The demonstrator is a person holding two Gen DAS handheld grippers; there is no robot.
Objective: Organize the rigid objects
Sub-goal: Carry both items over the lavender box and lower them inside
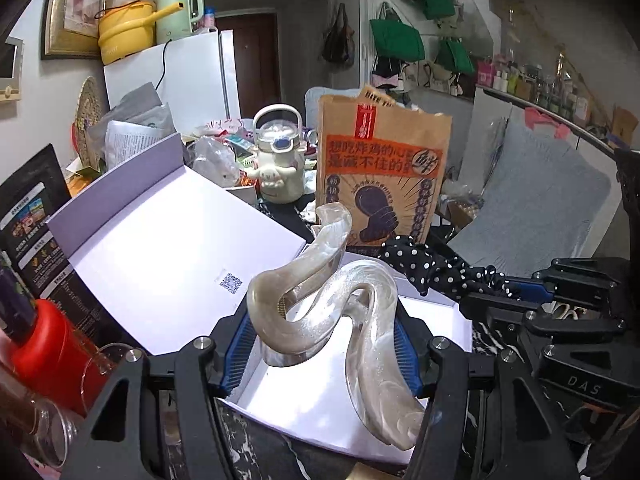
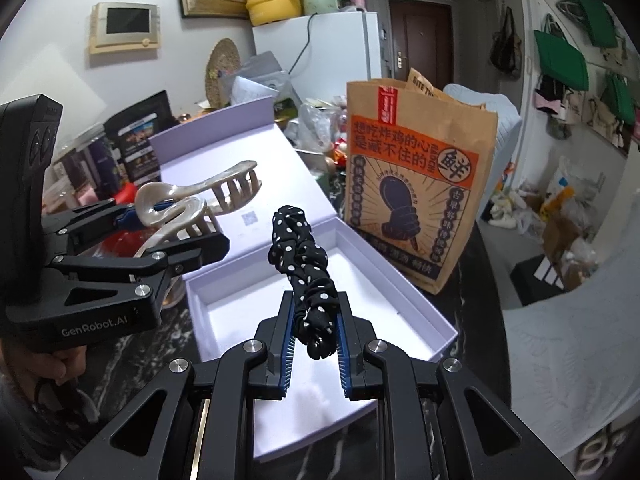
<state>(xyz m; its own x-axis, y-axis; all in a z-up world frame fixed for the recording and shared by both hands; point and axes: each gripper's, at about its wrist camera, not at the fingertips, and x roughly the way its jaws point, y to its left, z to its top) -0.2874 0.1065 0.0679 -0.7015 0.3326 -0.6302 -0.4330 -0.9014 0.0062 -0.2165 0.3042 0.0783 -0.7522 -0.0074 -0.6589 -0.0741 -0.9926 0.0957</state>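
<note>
A pearly cream hair claw clip point(image 1: 320, 312) sits between the blue pads of my left gripper point(image 1: 322, 344), which is shut on it. The clip hangs over the open white box point(image 1: 304, 400). In the right wrist view the same clip point(image 2: 192, 196) and left gripper point(image 2: 176, 228) are at the left, above the box's left side. My right gripper point(image 2: 316, 320) is shut on a black scrunchie with white dots point(image 2: 304, 272), held above the box's bare floor point(image 2: 240, 320). From the left wrist view the scrunchie point(image 1: 432, 268) and right gripper point(image 1: 492, 292) show at the right.
The box's lavender lid point(image 1: 160, 248) lies open behind it. A brown printed paper bag point(image 2: 416, 184) stands right of the box. A white character bottle point(image 1: 276, 160), a red container point(image 1: 52, 352) and a glass point(image 1: 44, 432) crowd the dark marble table.
</note>
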